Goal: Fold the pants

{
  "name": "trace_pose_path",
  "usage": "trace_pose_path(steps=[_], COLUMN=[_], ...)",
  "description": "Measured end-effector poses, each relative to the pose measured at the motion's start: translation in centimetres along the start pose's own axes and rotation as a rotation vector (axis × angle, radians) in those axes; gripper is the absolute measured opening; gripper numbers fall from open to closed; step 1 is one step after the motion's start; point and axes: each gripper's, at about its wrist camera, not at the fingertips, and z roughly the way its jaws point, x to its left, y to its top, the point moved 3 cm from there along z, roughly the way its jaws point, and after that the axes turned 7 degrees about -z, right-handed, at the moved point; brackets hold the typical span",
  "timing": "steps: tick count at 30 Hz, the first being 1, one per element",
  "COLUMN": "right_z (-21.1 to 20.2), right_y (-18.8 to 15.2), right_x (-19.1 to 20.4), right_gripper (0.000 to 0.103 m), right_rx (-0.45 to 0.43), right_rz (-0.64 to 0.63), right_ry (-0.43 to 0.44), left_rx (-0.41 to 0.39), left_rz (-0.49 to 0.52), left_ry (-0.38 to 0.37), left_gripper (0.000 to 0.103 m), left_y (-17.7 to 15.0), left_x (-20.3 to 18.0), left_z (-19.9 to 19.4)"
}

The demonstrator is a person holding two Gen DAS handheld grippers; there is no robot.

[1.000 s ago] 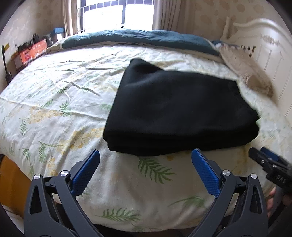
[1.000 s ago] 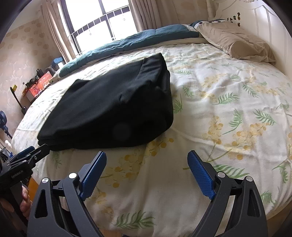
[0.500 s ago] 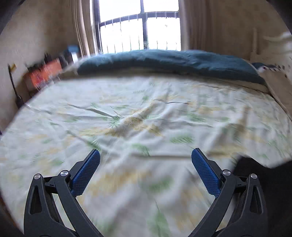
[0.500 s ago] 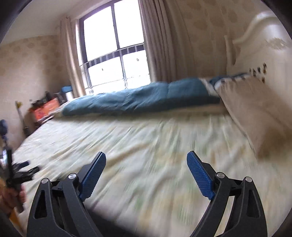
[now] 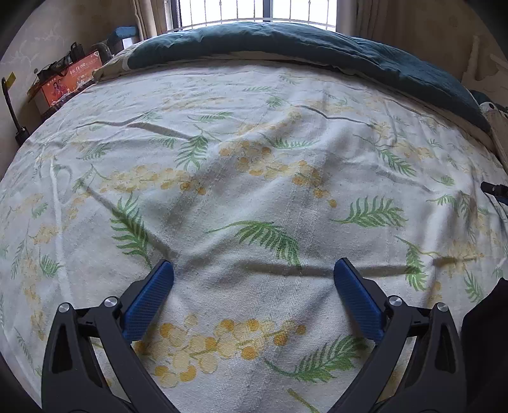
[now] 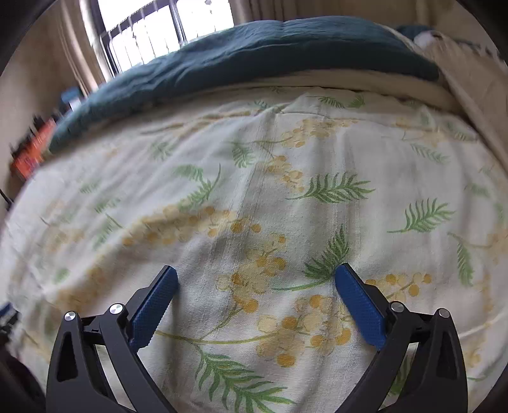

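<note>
Left gripper [image 5: 253, 273]: blue-padded fingers [image 5: 149, 300] spread wide apart, nothing between them, poised low over the bed [image 5: 254, 159] with its leaf-and-blossom sheet. Left wrist view, further items: teal duvet [image 5: 317, 47] bunched along the far edge of the bed; barred window [image 5: 254, 12] beyond it; orange box [image 5: 73, 81] off the far left corner; a dark mass [image 5: 485, 343] at the lower right margin, possibly the pants, too little shown to tell; a black tip [image 5: 493, 189] at the right margin, probably the other tool. Right gripper [image 6: 255, 279]: fingers likewise parted and empty, over bare sheet near the front edge of the bed. Right wrist view, further items, somewhat blurred: same duvet along the far edge; a beige pillow [image 6: 470, 73] at the far right corner; a dark patch [image 6: 12, 381] at the lower left margin, unidentified. Pants: not plainly visible in either view; location unconfirmed beyond those dark margins. Progress, as a judgement: no fold can be verified here. With both tools released and pointed at empty sheet, the work reads as either finished or paused between folds.
</note>
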Motion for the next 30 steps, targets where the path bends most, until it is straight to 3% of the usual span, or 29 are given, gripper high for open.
trace_pose_path(steps=[2,6,30], right_z=[-0.3,-0.4,-0.2], right_y=[0.1,0.1,0.5], right_x=[0.7,-0.3,-0.4], right_gripper=[0.099,0.099,0.099], right_rx=[0.003,-0.003,0.002], right_rz=[-0.035,-0.001,-0.011], right_ry=[-0.046,-0.001,-0.012], left_rx=[0.000,0.000,-0.001], left_rz=[0.003,0.004,0.004], left_ry=[0.004,0.005,0.005], left_gripper=[0.101,0.101,0.101], left_y=[0.4,0.4,0.1], left_x=[0.3,0.2,0.2], left_z=[0.2,0.3,0.2])
